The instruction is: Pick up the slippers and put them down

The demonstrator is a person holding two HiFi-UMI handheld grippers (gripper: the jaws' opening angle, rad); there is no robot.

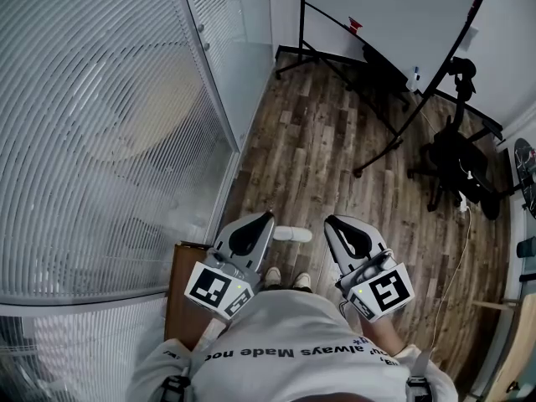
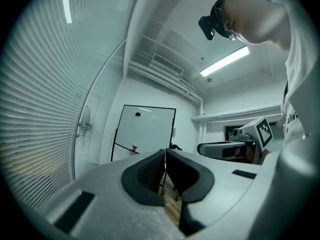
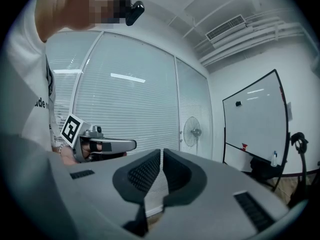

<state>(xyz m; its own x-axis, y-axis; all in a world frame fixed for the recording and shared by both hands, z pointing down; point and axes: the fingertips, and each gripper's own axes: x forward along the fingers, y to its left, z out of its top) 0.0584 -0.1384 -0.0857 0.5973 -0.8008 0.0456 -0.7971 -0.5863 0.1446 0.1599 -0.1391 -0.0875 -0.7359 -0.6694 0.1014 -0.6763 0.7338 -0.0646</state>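
Note:
I stand on a wooden floor (image 1: 310, 157) and hold both grippers level at waist height. My left gripper (image 1: 265, 218) is shut with nothing in it; in the left gripper view its black pads (image 2: 150, 174) meet at the tips (image 2: 165, 156). My right gripper (image 1: 332, 223) is also shut and empty, and its tips (image 3: 161, 156) touch. A white slipper-like thing (image 1: 291, 234) lies on the floor between the two gripper tips, partly hidden. Two light-coloured toes (image 1: 273, 275) show just below it. Each gripper appears in the other's view: the right one (image 2: 225, 149), the left one (image 3: 107, 145).
A glass wall with blinds (image 1: 109, 141) runs along the left. A brown wooden box (image 1: 180, 291) stands by my left side. A whiteboard on a black stand (image 1: 394, 23) is at the back, with a black chair (image 1: 456, 162) and a white cable (image 1: 461, 258) on the right.

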